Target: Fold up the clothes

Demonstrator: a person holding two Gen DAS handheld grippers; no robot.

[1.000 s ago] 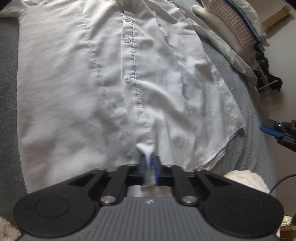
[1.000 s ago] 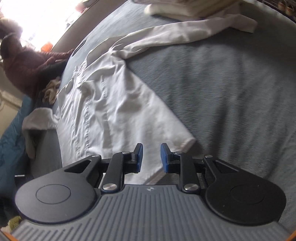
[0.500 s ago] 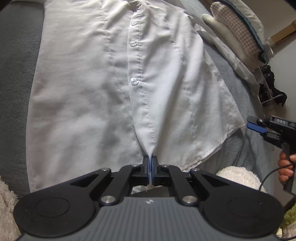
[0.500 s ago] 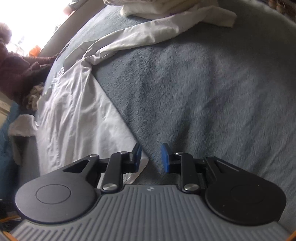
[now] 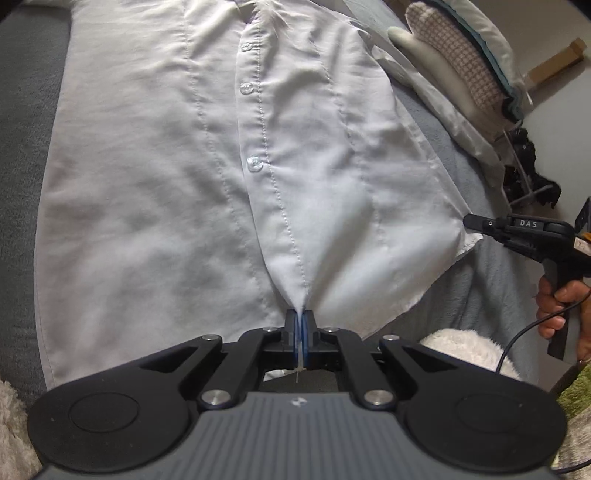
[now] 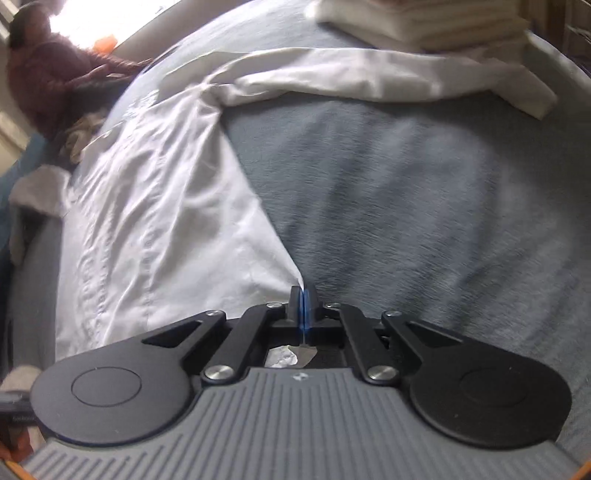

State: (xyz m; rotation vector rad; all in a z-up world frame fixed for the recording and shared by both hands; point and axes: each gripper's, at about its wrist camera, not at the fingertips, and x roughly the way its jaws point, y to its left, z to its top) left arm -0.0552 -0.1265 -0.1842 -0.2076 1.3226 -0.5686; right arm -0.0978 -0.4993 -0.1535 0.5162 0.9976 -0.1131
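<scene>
A: Stage of the fold?

B: Hard to settle from one moment. White shirt (image 5: 155, 192) spread flat and face up on the grey blanket (image 5: 22, 140), buttoned placket (image 5: 258, 155) uppermost, body open to full width, no panel turned over another. Fits a shirt just laid out and squared before any fold; fits equally a hem being tugged smooth between folds. No finished fold visible on this shirt. Folded pale stack (image 6: 436, 18) beyond the shirt's far sleeve, whether part of the job, cannot tell.

A: Grippers?

B: Left gripper (image 5: 300, 325) pressed together, pinching the shirt's hem right at the foot of the placket, cloth pulled into a taut peak there. Right gripper (image 6: 303, 301) likewise closed, nipping the hem's corner at the shirt's right-hand side seam; from the left wrist view, seen touching that same corner (image 5: 469, 236), with a hand (image 5: 557, 295) on its grip.

A: Orientation of the shirt?

B: Long axis running along the placket, hem nearest the grippers, collar end farthest away at the top of the left wrist view. One sleeve (image 6: 351, 74) stretched out sideways from the shoulder, across the blanket, at a right angle to that axis.

A: Left to do?

B: Judging by the flat spread: sleeves in, sides over, then hem toward collar.
</scene>
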